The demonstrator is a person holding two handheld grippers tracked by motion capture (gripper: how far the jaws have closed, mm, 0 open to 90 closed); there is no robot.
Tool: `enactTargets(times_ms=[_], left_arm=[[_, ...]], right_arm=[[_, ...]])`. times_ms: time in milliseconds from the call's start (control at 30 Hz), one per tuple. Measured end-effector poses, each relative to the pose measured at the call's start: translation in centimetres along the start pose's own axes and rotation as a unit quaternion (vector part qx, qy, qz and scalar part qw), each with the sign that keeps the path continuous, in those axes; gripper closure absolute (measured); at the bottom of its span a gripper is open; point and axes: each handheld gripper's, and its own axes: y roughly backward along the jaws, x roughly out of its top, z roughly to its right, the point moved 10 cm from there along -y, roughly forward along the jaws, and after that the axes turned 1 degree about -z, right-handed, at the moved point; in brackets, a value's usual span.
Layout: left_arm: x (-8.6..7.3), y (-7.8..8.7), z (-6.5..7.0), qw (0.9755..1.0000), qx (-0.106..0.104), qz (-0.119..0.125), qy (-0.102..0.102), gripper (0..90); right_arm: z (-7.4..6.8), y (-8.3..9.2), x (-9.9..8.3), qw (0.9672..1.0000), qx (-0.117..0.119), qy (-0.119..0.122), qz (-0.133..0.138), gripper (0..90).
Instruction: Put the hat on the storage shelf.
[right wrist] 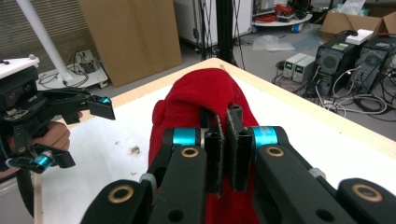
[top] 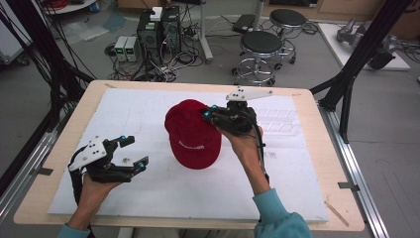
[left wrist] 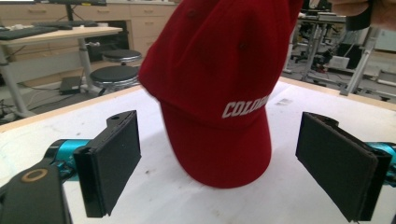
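A red cap (top: pixel 192 134) with white lettering sat on the white counter (top: pixel 297 168), its crown pinched by the right claw (top: pixel 210 115); the left claw (top: pixel 134 151) gaped nearby.

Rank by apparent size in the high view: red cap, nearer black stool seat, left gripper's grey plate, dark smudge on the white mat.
1. Red cap
2. Stool seat, though it sits farther away, so its true size is uncertain
3. Grey plate
4. Dark smudge
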Motion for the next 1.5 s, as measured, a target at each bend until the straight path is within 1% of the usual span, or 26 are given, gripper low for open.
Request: enactTargets(times_ms=[133, 167, 233, 367, 467, 633, 767, 900, 1033, 1167, 1333, 1500], left_arm=[[1.3, -0.8, 0.7, 1.0, -0.004, -0.003, -0.005, 14.1], [1.8, -1.2, 0.9, 0.9999, -0.008, -0.006, -0.008, 14.1], [2.4, -1.6, 1.2, 0.9998, -0.012, -0.01, -0.008, 14.0], [3.7, -2.8, 2.0, 0.9994, -0.029, -0.016, -0.008, 14.0], [4.2, -3.6, 2.6, 0.999, -0.04, -0.019, -0.001, 14.0], [4.5, -5.0, 3.7, 0.9984, -0.049, -0.027, -0.003, 14.0], [4.7, -6.1, 4.1, 0.9983, -0.049, -0.033, -0.004, 14.0], [4.6, -7.2, 4.3, 0.9984, -0.04, -0.041, -0.004, 13.7], [4.7, -7.9, 4.0, 0.9986, -0.03, -0.044, -0.003, 13.7], [4.7, -8.4, 3.6, 0.9985, -0.02, -0.051, -0.005, 13.3], [4.7, -9.1, 3.5, 0.9982, -0.016, -0.058, -0.004, 12.4], [4.6, -9.7, 3.4, 0.9978, -0.017, -0.063, -0.004, 12.3]], right_arm=[[-0.1, 0.0, 0.0, 1.0, -0.001, 0.0, -0.002, 87.3], [-0.1, 0.0, 0.0, 1.0, -0.001, -0.001, -0.001, 87.3], [-0.1, 0.0, 0.0, 1.0, -0.004, 0.0, -0.001, 87.3], [-0.3, 0.0, 0.0, 1.0, -0.002, 0.002, -0.001, 87.3], [-0.3, 0.0, 0.0, 1.0, -0.001, 0.002, 0.0, 87.3], [-0.3, 0.0, 0.0, 1.0, -0.003, 0.0, 0.0, 87.3], [-0.3, 0.1, 0.0, 1.0, -0.002, -0.003, -0.001, 87.3], [-0.5, 0.1, 0.0, 1.0, 0.002, -0.001, -0.002, 87.3], [-0.8, 0.1, 0.0, 1.0, 0.006, 0.001, -0.001, 87.3], [-0.9, 0.1, 0.1, 0.9999, 0.013, 0.001, 0.0, 87.3], [-1.1, 0.0, 0.0, 0.9998, 0.018, 0.001, 0.001, 87.3], [-1.4, -0.1, 0.1, 0.9997, 0.025, 0.005, 0.001, 87.3]])
